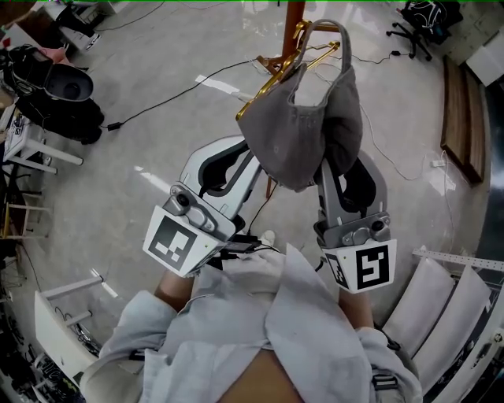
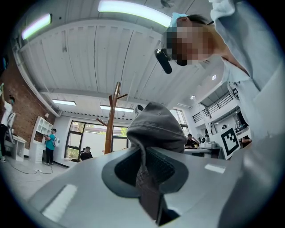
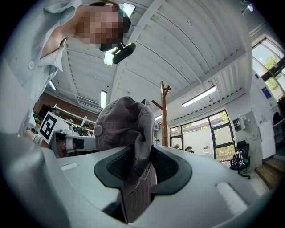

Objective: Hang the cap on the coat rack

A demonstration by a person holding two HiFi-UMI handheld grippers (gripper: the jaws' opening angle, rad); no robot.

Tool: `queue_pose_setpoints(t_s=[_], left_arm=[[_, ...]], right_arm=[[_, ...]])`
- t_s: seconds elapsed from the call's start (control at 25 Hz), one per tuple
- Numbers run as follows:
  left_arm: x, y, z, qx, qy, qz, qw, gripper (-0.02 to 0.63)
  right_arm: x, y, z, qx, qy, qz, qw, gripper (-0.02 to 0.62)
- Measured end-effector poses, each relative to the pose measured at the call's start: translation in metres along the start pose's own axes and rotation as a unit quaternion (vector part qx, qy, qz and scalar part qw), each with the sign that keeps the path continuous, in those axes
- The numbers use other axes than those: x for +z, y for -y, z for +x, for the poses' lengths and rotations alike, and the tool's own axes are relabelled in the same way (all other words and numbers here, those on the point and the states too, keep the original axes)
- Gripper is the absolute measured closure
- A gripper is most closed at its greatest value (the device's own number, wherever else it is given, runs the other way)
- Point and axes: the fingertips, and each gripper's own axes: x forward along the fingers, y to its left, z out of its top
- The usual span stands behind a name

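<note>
The left gripper [image 2: 144, 165] is clenched on the cap [image 2: 156, 125]. A fold of its grey cloth and striped lining is squeezed between the two dark pads. The right gripper [image 3: 138, 167] pinches the same cap [image 3: 121, 120] in the same way, its jaws closed tight on a fold of the edge, with the crown and its top button bulging up on the left.

From above, the left gripper [image 1: 250, 164] and right gripper [image 1: 345, 167] reach forward side by side. The cap [image 1: 303, 126] is held up in the air between their tips, hanging open like a pouch with its back strap arched on the far side. Each gripper carries a marker cube [image 1: 175, 240] at its near end, just ahead of the person's pale sleeves [image 1: 236, 330].

The coat rack [image 1: 294, 17] is straight ahead, a wooden pole with angled branches. In the head view the cap overlaps those branches. Both gripper views show the rack [image 2: 113, 116] standing behind the cap, farther off in the room, so the cap is not hung on it.

Black cables [image 1: 169, 98] trail over the pale floor to the left, and a dark office chair [image 1: 421, 20] sits at the far right.
</note>
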Motion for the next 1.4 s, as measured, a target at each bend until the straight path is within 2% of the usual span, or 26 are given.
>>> queue_pose_setpoints(t_s=[0.12,0.2,0.32,0.52,0.68,0.84,1.4], left_arm=[[0.008,-0.005,0.005,0.003,0.024,-0.012,0.9996,0.565],[0.003,-0.006,0.004,0.0,0.01,-0.014,0.9998,0.565],[0.004,-0.006,0.005,-0.004,0.012,-0.018,0.9998,0.566],[0.009,-0.012,0.01,-0.012,0.017,-0.01,0.9997,0.566],[0.02,-0.028,0.019,-0.011,0.042,-0.006,0.999,0.566],[0.025,-0.041,0.022,-0.019,0.046,-0.009,0.9987,0.568],[0.053,-0.079,0.053,-0.04,0.067,0.005,0.997,0.568]], right_arm=[[0.001,0.002,0.004,-0.002,0.001,-0.004,1.0,0.465],[0.004,0.002,0.006,-0.005,0.003,-0.008,1.0,0.465],[0.007,0.002,0.006,-0.01,0.005,-0.013,1.0,0.465],[0.01,0.004,0.012,-0.017,0.009,-0.013,1.0,0.465],[0.015,0.008,0.025,-0.023,0.014,-0.005,1.0,0.465],[0.017,0.007,0.036,-0.029,0.017,0.005,0.999,0.465],[0.042,0.024,0.081,-0.031,0.029,-0.012,0.999,0.465]])
